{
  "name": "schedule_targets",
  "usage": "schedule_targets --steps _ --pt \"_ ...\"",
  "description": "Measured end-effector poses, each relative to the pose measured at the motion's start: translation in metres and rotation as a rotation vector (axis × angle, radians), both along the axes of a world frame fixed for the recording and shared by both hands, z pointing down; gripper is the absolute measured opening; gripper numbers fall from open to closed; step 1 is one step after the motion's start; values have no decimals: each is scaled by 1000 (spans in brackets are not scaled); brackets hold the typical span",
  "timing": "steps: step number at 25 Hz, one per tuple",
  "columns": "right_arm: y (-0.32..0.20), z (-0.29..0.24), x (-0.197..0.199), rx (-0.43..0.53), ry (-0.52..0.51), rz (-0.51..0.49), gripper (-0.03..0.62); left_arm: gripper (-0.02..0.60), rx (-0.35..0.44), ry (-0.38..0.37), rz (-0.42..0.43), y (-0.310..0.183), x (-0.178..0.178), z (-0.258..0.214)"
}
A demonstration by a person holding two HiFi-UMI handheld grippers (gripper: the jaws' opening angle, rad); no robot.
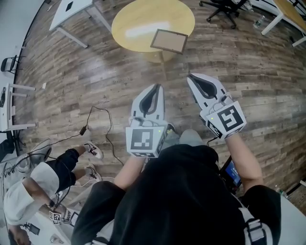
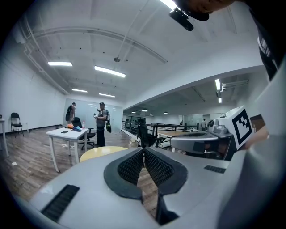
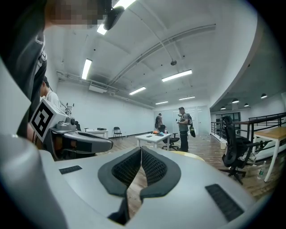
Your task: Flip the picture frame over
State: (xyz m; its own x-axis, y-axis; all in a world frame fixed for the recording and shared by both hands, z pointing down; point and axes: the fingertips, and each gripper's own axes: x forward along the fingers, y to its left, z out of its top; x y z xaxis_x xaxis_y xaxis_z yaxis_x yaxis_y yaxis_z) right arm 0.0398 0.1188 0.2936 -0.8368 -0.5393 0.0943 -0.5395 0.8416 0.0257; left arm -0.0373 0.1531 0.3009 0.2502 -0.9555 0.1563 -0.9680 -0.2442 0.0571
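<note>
1. Head view, looking steeply down: a person in a black top holds two grippers out over a wood floor (image 1: 95, 81). Both are well short of a round yellow table (image 1: 138, 14).
2. Picture frame (image 1: 169, 41) lies flat on the table at its near-right edge, brownish face up. Nothing touches it.
3. L gripper (image 1: 157, 87): jaws pressed together, nothing betw. them, pointing toward the table.
4. R gripper (image 1: 191, 76): jaws likewise closed & empty. It is just beside the L one, tips a bit nearer the table.
5. Bkgd: white desk (image 1: 64, 16) off the table's left edge, black office chair (image 1: 224, 9) at top right, another person (image 1: 33, 186) seated at lower left.
</note>
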Motion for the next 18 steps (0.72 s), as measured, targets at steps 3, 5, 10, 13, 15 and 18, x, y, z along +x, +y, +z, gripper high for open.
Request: schedule_targets --steps 3,5,10,13,15,18 --pt "-10 1 -6 -4 2 -2 20 34 -15 7 2 -11 -5 4" --pt "-21 1 -6 -5 -2 0 20 34 -19 3 7 -22 -4 4" --pt "-55 4 -5 5 -6 -8 20 35 -17 -13 6 -57 -2 5" --pt "-81 7 0 10 -4 -16 19 34 -16 -26 3 -85 3 5" --pt "-102 11 6 0 -7 -22 20 34 -19 -27 -1 -105 9 6" --pt "-134 16 16 -20 -16 -30 19 34 -26 -45 -5 -137 20 6"
